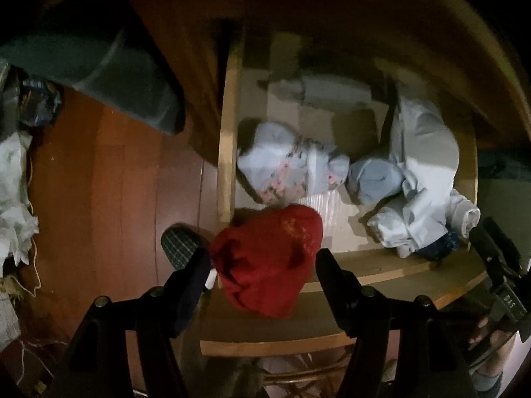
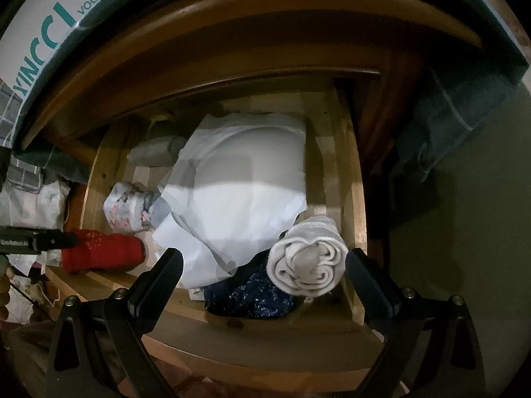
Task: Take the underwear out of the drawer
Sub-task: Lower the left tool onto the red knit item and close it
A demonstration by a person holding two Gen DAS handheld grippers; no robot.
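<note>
The wooden drawer (image 2: pixel 351 172) stands pulled out and holds rolled and folded clothes. A red rolled garment (image 1: pixel 268 258) lies at the drawer's front left corner, between the fingers of my left gripper (image 1: pixel 264 265), which stands open around it; I cannot tell if the fingers touch it. It also shows in the right wrist view (image 2: pixel 103 252). My right gripper (image 2: pixel 264 275) is open above the drawer's front right, over a rolled white-grey garment (image 2: pixel 308 258) and a dark blue speckled one (image 2: pixel 249 295). A floral roll (image 1: pixel 285 162) and a big white cloth (image 2: pixel 239 192) lie further in.
The cabinet top (image 2: pixel 265 10) overhangs the drawer's back. A dark towel (image 2: pixel 464 106) hangs at the right. A slippered foot (image 1: pixel 179 242) and clutter (image 1: pixel 16 179) are on the wooden floor left of the drawer. A white bag (image 2: pixel 39 33) sits at upper left.
</note>
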